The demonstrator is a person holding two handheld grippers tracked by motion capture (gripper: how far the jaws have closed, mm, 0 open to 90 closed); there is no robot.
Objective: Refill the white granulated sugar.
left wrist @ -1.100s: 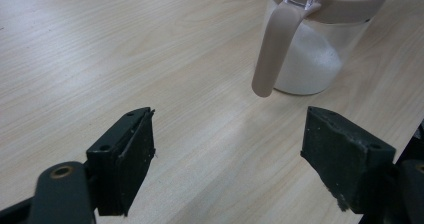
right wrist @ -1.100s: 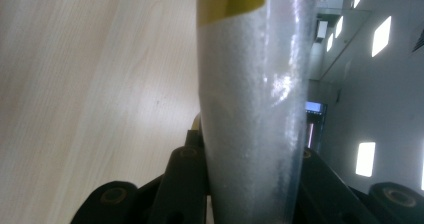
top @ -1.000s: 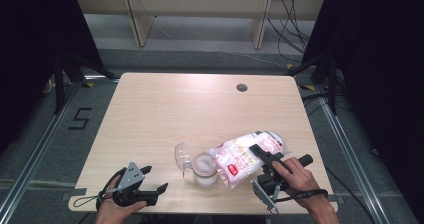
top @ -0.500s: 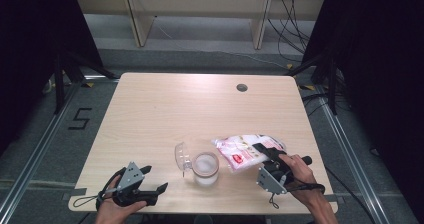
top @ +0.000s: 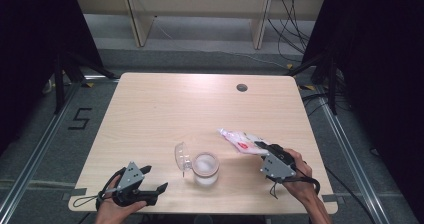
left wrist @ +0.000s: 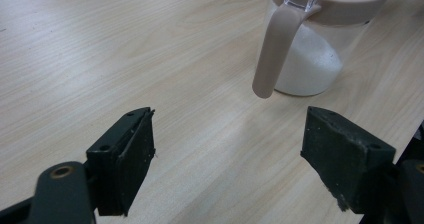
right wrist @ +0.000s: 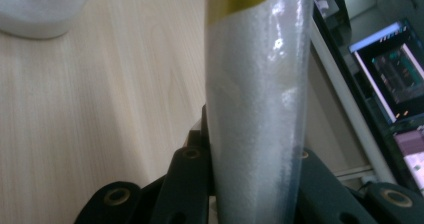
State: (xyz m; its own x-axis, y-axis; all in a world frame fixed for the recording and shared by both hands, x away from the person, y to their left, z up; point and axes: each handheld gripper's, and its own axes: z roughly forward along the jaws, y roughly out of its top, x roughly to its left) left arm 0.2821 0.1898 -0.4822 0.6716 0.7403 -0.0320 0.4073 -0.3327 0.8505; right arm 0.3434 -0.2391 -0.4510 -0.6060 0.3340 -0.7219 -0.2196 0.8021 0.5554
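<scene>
the right gripper (top: 261,149) clamps a clear bag of white powder (top: 239,139), just right of the lidded jar (top: 205,167) of white powder. the left gripper (top: 154,180), jaws spread and empty, rests left of the jar.

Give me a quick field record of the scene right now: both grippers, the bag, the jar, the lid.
left gripper: open, empty, near table's front edge
right gripper: shut on clear plastic bag of white powder
bag: off to the jar's right
clear jar with pinkish rim: upright, partly filled with white powder
hinged clear lid: open
light wooden table: bears jar
</scene>
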